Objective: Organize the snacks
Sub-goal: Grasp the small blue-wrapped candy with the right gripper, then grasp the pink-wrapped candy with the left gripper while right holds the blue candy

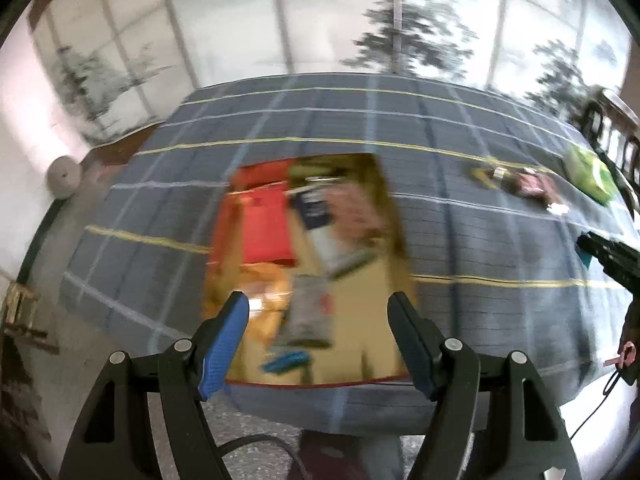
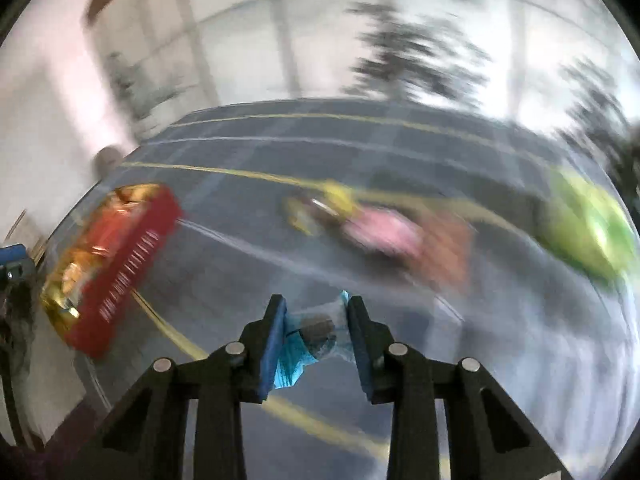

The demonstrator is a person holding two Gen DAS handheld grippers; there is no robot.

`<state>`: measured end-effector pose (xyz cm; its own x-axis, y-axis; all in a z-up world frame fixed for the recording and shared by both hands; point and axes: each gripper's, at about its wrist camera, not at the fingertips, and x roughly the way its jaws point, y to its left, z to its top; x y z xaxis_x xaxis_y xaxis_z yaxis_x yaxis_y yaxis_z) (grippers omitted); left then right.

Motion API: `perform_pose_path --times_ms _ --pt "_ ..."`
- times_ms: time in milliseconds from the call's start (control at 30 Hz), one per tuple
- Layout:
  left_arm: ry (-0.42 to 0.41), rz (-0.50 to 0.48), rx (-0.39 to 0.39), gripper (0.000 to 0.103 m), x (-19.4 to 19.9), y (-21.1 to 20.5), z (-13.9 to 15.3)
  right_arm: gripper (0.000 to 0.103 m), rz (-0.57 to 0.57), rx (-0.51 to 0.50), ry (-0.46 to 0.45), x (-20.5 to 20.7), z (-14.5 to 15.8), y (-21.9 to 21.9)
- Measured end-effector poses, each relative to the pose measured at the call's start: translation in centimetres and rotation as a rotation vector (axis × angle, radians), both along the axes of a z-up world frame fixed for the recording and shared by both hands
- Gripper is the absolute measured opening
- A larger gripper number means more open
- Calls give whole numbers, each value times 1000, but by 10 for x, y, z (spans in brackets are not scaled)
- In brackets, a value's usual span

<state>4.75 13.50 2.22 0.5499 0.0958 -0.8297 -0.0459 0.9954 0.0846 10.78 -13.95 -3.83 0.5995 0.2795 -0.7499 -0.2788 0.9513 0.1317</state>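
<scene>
A red box with a gold inside (image 1: 352,312) sits on the blue checked tablecloth (image 1: 500,240) and holds several snack packets, among them a red packet (image 1: 266,228) and a grey packet (image 1: 310,312). My left gripper (image 1: 318,314) is open and empty, just above the box's near end. My right gripper (image 2: 316,330) is shut on a small blue snack packet (image 2: 308,344) and holds it above the cloth, right of the box (image 2: 116,268). Both views are blurred.
Loose snacks lie on the cloth at the right: a yellow packet (image 2: 338,198), a pink packet (image 2: 384,232), an orange packet (image 2: 448,248) and a green bag (image 2: 588,228). The green bag (image 1: 590,174) lies near the table's far right edge. A window wall stands behind.
</scene>
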Motion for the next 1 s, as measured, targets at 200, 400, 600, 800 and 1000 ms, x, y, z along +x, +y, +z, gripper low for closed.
perform_pose_path --times_ms 200,400,600,800,1000 --pt "-7 -194 -20 68 13 -61 6 32 -243 -11 -3 -36 -10 -110" --pt "-25 -492 -144 71 54 -121 6 32 -337 -12 -2 -21 -24 -153" --pt "15 -702 -84 71 120 -186 -8 33 -360 29 -16 -15 -35 -164" --pt "90 -951 9 69 176 -240 -31 34 -367 80 -26 -18 -38 -173" --pt "169 -1167 189 37 196 -277 -62 35 -372 127 -23 -18 -40 -179"
